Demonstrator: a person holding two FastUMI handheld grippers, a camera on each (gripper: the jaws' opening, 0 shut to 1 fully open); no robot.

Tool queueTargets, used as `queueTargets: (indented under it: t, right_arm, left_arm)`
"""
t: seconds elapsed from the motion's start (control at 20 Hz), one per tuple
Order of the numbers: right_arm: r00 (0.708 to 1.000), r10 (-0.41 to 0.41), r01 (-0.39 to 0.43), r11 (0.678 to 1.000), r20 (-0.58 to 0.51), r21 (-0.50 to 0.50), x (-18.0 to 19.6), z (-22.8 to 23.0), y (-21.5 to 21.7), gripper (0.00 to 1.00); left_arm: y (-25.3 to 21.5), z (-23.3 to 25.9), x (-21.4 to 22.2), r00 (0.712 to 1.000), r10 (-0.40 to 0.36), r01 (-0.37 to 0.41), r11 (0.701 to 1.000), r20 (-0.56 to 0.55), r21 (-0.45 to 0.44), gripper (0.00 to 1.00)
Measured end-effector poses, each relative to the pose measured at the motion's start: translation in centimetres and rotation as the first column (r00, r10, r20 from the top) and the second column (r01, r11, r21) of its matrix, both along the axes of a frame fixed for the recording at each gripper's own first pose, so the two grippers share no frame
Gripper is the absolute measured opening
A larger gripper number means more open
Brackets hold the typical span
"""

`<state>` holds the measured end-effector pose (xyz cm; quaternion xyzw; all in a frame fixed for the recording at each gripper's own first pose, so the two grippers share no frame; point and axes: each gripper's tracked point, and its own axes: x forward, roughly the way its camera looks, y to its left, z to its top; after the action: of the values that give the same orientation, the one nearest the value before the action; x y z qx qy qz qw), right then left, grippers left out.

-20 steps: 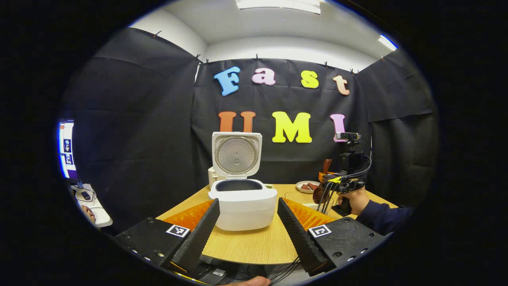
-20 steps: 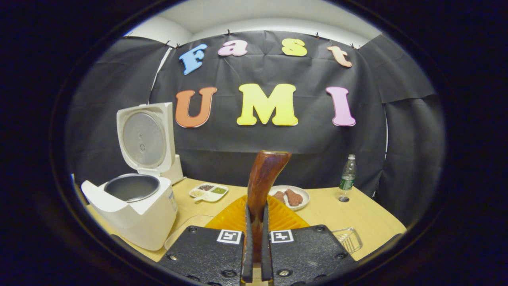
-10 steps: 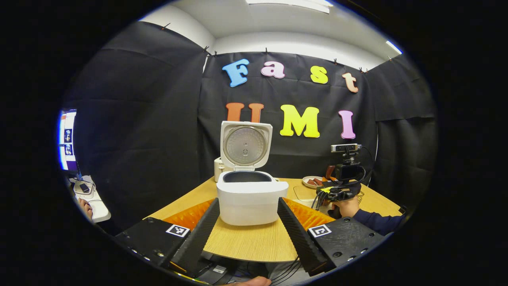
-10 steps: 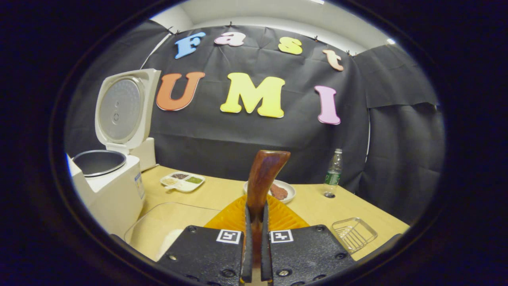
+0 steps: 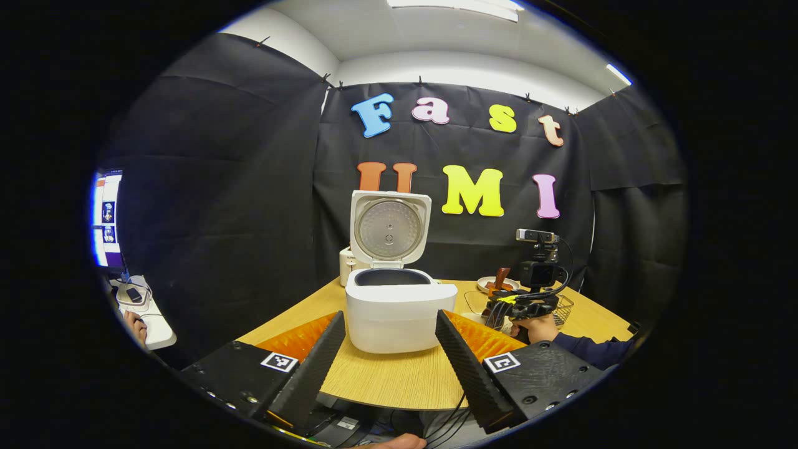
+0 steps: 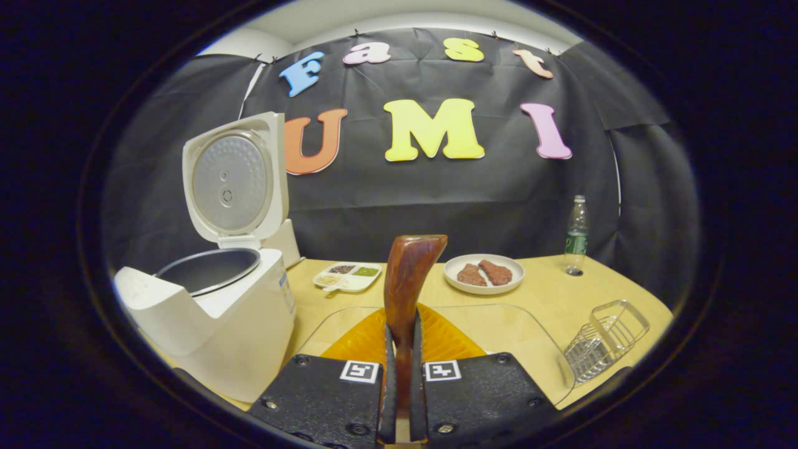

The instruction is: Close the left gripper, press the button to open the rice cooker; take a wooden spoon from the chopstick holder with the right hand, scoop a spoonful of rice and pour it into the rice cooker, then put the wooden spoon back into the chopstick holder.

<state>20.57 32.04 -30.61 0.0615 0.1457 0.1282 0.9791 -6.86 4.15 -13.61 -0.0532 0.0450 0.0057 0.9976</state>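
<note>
The white rice cooker [image 5: 389, 312] stands on the table with its lid [image 5: 389, 227] raised and its dark pot uncovered. My left gripper [image 5: 389, 319] hangs open in front of it, a finger on each side, touching nothing. To the cooker's right a hand holds my right gripper [image 5: 520, 302] with the wooden spoon [image 5: 499, 279]. In the right gripper view, my right gripper [image 6: 402, 333] is shut on the brown wooden spoon [image 6: 408, 274], whose broad end sticks up past the fingers. The open rice cooker [image 6: 212, 318] is at the left, and the wire chopstick holder [image 6: 601, 340] lies tipped at the right.
A clear bowl [image 6: 548, 349] sits under my right gripper. Behind it are a divided dish [image 6: 347, 277], a plate of meat [image 6: 483, 274] and a water bottle [image 6: 576, 234]. A small side table [image 5: 146, 318] with a person's hand stands far left.
The right gripper has swung and tilted with the spoon still held, so the cooker, clear bowl and holder sit more in view. In the left gripper view it has dropped slightly; the left gripper barely moved.
</note>
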Motion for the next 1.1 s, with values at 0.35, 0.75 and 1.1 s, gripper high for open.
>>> queueTargets:
  t: [0.35, 0.75, 1.1]
  right_arm:
    - [0.979, 0.103, -0.052, 0.962, -0.178, 0.269, -0.7, -0.1, 0.9, 0.13]
    - [0.929, 0.139, 0.084, 0.823, -0.342, 0.562, 0.0, -0.6, -1.8, 0.13]
    - [0.936, 0.087, 0.195, 0.677, -0.34, 0.71, 0.9, 1.2, -8.4, 0.13]
  left_arm:
    - [-0.3, -0.3, 0.2, 1.0, -0.007, 0.007, 1.0, -0.004, -0.001, 0.93]
    - [-1.4, 0.3, 0.3, 0.999, -0.031, 0.031, 0.999, -0.004, -0.014, 0.93]
    - [-3.9, 0.6, 0.5, 0.997, -0.072, 0.072, 0.996, -0.008, 0.044, 0.93]
